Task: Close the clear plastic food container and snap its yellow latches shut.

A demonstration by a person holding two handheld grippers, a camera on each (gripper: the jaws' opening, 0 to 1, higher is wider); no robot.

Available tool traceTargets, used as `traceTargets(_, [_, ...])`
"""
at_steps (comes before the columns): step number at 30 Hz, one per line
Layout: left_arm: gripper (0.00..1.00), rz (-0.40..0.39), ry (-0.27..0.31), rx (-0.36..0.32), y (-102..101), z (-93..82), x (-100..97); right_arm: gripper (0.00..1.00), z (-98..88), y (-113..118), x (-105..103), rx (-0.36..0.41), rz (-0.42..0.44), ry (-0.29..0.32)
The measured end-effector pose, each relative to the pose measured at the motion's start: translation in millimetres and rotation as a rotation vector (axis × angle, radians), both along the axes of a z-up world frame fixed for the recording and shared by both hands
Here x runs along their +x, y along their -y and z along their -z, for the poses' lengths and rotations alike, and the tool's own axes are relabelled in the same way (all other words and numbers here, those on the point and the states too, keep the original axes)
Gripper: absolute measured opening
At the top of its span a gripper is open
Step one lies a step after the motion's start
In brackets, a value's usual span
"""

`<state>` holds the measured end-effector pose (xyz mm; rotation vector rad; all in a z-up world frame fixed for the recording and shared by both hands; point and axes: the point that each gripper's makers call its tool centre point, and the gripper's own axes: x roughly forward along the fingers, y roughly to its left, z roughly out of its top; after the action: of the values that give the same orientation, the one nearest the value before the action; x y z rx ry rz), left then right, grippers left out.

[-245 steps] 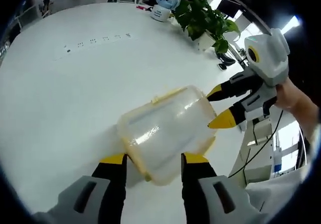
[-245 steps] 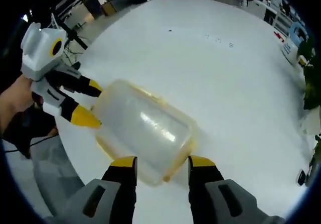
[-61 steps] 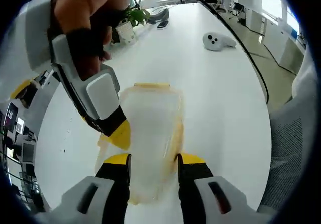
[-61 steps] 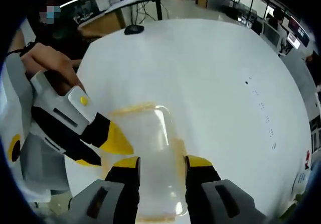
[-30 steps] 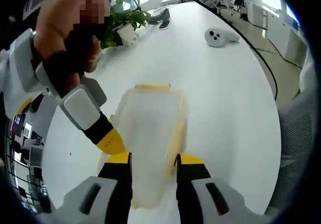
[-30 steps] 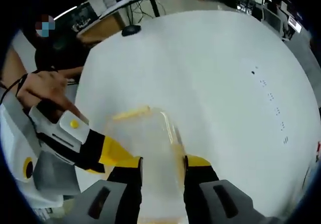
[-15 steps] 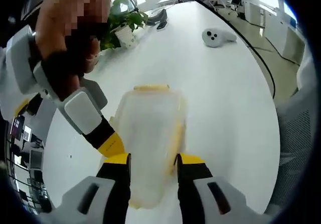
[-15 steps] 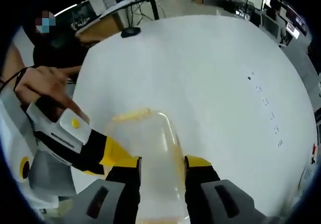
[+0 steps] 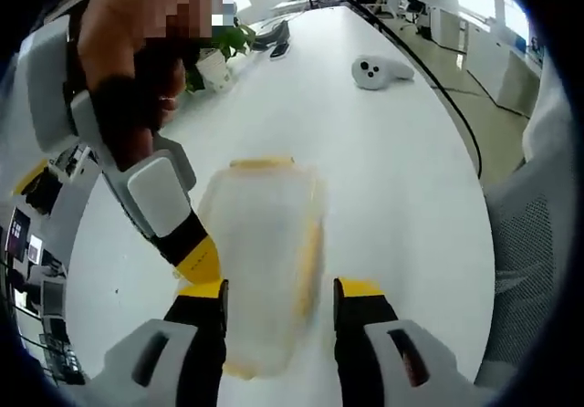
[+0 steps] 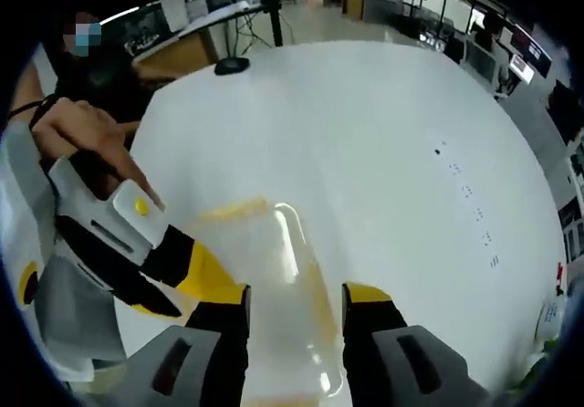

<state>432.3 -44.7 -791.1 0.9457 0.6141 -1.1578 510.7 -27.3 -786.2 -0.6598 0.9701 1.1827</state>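
Lying on round white surface (image 10: 383, 124): clear plastic food container with yellow latches (image 9: 260, 261), lid down on it. Left gripper (image 9: 278, 288) straddling container's near end, jaws spread wide either side, whether touching walls cannot tell. Right gripper (image 10: 294, 293) reaching over container (image 10: 274, 279) from opposite end, jaws likewise parted around it. Yellow latch (image 9: 262, 162) showing at container's far end in left gripper view. Person's hand (image 9: 151, 51) gripping right gripper's handle. White game controller (image 9: 379, 71) and potted green plant (image 9: 214, 56) sitting well apart, farther along surface.
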Motion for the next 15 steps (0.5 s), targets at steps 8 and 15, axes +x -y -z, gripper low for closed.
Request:
traceTargets(8, [0.49, 0.016, -0.027, 0.022, 0.3, -0.6, -7.2, 0.48, -2.9, 4.2, 0.1, -0.005, 0.001, 0.009])
traceTargets(15, [0.51, 0.031, -0.051, 0.022, -0.5, -1.0, -12.5, 0.54, -4.8, 11.3, -1.8, -0.007, 0.004, 0.015])
